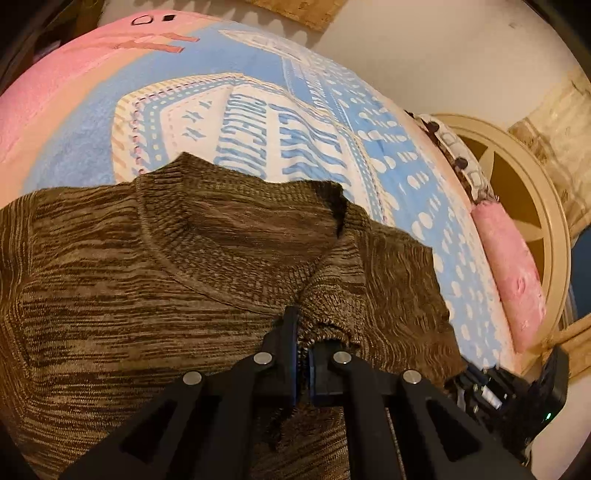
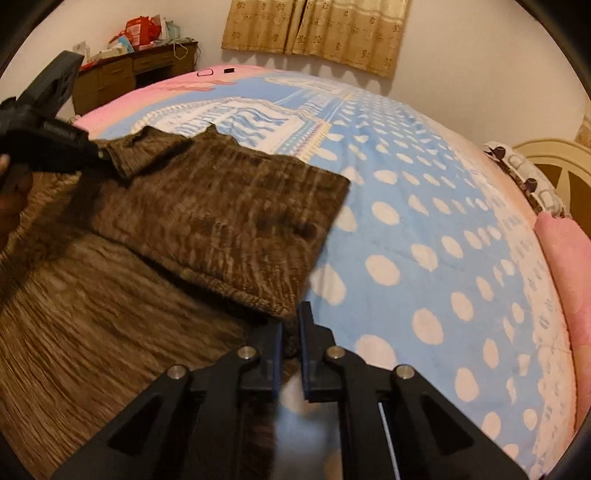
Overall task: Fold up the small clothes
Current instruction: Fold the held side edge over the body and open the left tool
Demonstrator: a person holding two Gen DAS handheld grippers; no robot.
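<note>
A brown knitted sweater (image 1: 129,266) lies on the bed, its ribbed collar (image 1: 236,206) towards the far side. My left gripper (image 1: 303,347) is shut on a bunched fold of the knit just below the collar. In the right wrist view the same sweater (image 2: 207,214) has a flap folded over, and my right gripper (image 2: 291,328) is shut on the flap's near corner. The other gripper (image 2: 55,147) shows at the upper left of that view, pinching the sweater's far edge, with a hand (image 2: 11,199) behind it.
The bed carries a blue blanket (image 2: 424,229) with white dots and pink borders. A pink pillow (image 1: 513,266) and a cream headboard (image 1: 546,221) are at the right. A wooden desk (image 2: 136,74) with clutter and curtains (image 2: 317,29) stand beyond the bed.
</note>
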